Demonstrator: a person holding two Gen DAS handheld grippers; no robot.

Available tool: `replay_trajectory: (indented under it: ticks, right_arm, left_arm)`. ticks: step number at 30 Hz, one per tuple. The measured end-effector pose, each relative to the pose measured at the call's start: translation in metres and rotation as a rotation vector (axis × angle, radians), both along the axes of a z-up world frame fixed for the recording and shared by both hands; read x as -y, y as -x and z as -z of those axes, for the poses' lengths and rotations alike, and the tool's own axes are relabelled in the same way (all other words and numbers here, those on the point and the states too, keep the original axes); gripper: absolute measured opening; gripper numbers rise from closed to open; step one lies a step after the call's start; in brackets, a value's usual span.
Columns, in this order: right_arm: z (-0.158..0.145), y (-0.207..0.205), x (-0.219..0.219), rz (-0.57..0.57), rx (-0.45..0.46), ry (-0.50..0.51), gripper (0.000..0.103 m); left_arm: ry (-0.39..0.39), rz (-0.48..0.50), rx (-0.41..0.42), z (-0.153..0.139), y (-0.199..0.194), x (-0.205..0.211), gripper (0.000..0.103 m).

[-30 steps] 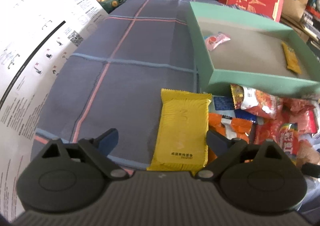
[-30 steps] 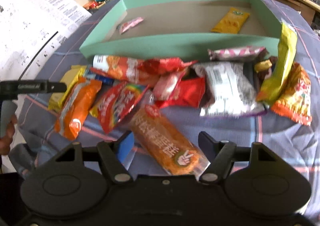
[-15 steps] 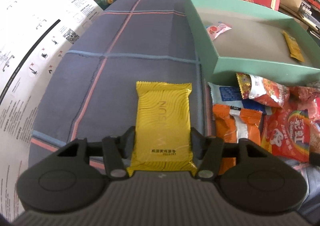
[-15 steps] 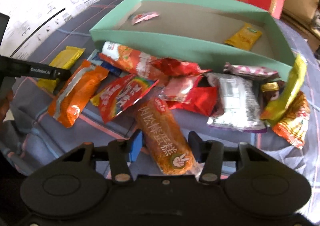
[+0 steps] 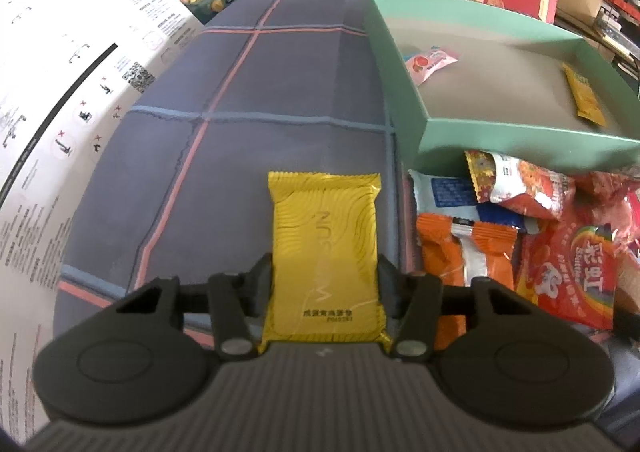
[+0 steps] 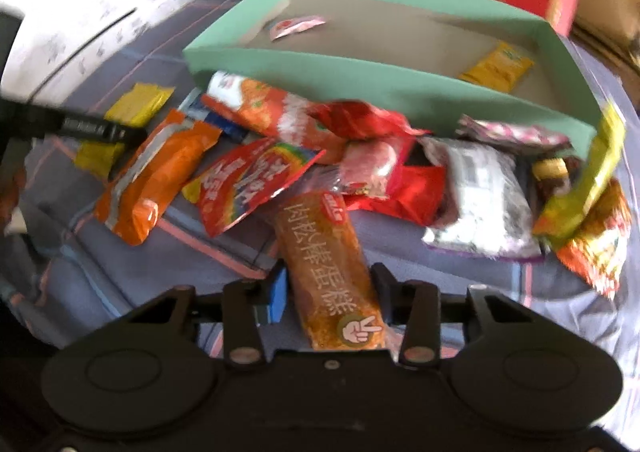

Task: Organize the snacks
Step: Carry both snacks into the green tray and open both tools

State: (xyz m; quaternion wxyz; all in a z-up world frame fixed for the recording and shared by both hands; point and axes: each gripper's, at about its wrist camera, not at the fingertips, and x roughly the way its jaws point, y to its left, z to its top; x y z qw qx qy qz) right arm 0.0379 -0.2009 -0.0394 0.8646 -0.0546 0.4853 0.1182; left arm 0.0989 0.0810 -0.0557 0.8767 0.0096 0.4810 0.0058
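Your left gripper [image 5: 325, 284] had just closed onto the yellow packet [image 5: 325, 248], pads pressing its sides. Your right gripper [image 6: 329, 294] had just closed around the orange egg-roll pack [image 6: 328, 268]; contact on both sides was unclear. Ahead of both lay the snack pile [image 6: 360, 155], then the green box [image 6: 384, 87].

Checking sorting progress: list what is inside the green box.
Inside the green box lie two snacks: a pink candy wrapper near its left end and a small yellow packet near its right end. The near wall hides the floor strip just behind it.
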Motion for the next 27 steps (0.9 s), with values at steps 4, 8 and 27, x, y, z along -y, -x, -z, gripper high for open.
replay_trajectory:
  ticks: [4,8,27]
  right_arm:
    - [-0.008,0.002,0.027,0.094,-0.019,-0.111,0.042]
    - [-0.015,0.009,0.051,0.166,-0.008,-0.16,0.042]
    - [-0.083,-0.043,0.09,0.244,0.157,-0.264,0.042]
  left_arm:
    - [0.018,-0.023,0.008,-0.006,0.004,-0.003,0.051]
    - [0.031,-0.021,0.033,-0.019,0.007,-0.002,0.051]
    - [0.101,0.109,0.161,-0.089,-0.05,0.056,0.052]
